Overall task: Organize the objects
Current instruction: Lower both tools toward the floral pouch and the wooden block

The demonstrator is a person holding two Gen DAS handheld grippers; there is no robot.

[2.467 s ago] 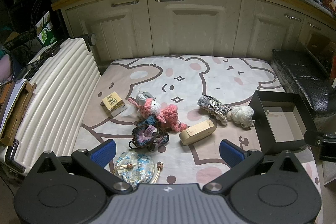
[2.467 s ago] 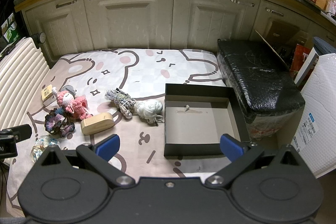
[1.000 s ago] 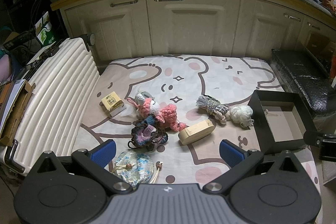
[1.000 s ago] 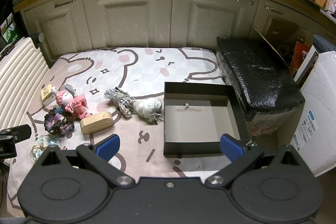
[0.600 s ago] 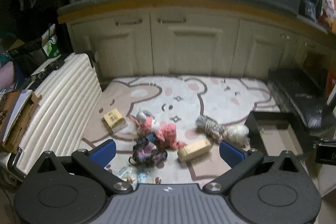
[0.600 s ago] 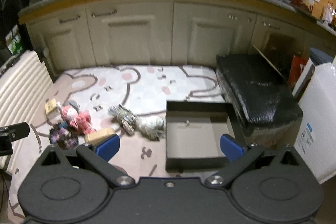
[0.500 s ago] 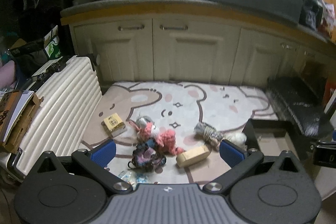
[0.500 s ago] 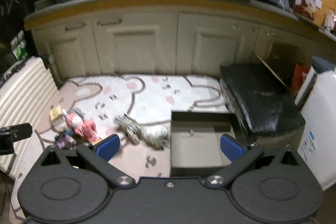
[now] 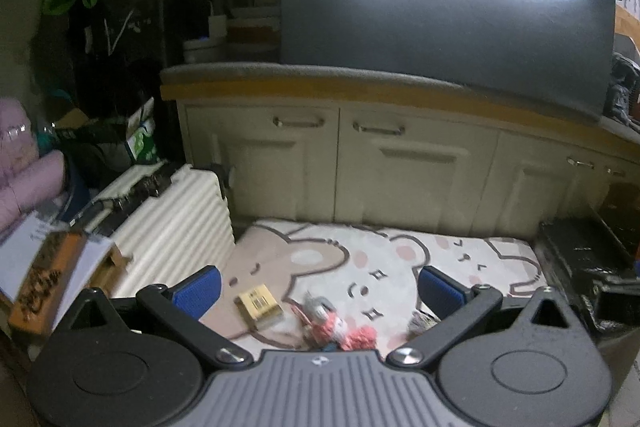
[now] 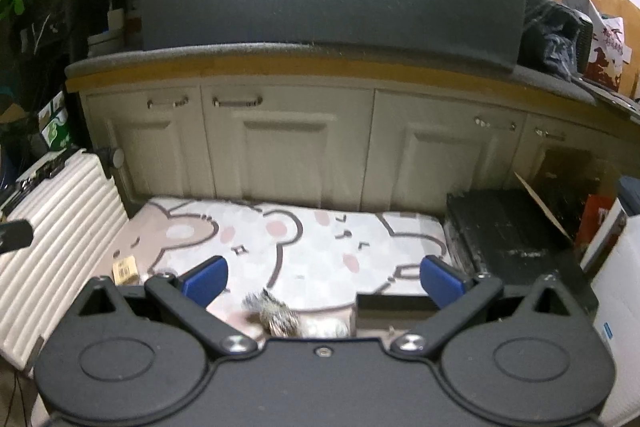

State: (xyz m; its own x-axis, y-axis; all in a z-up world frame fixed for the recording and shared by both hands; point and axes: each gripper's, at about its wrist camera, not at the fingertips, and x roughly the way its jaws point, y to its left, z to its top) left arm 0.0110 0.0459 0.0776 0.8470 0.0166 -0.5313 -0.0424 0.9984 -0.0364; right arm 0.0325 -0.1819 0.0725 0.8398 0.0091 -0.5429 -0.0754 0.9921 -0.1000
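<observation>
1. Left wrist view: the left gripper [image 9: 318, 286] fills the bottom of the frame, its two blue-padded fingers [image 9: 198, 290] spread wide with nothing between them.
2. Just above the gripper body, low in the frame's middle, lies a pink knitted toy [image 9: 340, 331] with a grey head, partly cut off by the gripper. A small tan box [image 9: 259, 303] with a printed label lies to its left, apart from it. A grey striped rope toy [image 9: 420, 321] peeks out beside the right finger.
3. All three rest on a bear-print mat [image 9: 400, 259] that spans the middle of the frame. A white ribbed suitcase [image 9: 176, 227] borders the mat at the left, and a black wrapped block [image 9: 580, 259] sits at the right edge.
4. Cream cabinet doors [image 9: 412, 171] stand behind the mat, under a wooden-edged counter, with a dark panel and a bright light strip at the top.
5. Right wrist view: the right gripper [image 10: 324, 281] also stands wide and empty. The rope toy [image 10: 276, 313] shows blurred at bottom centre, touching something white on its right. The near wall of a black open box [image 10: 394, 301] shows just right of that.
6. The tan box [image 10: 125, 268] lies at the lower left on the mat [image 10: 304, 247], near the suitcase [image 10: 52, 227]. The black block [image 10: 508, 227] sits at the right, the cabinets [image 10: 288, 143] beyond.
</observation>
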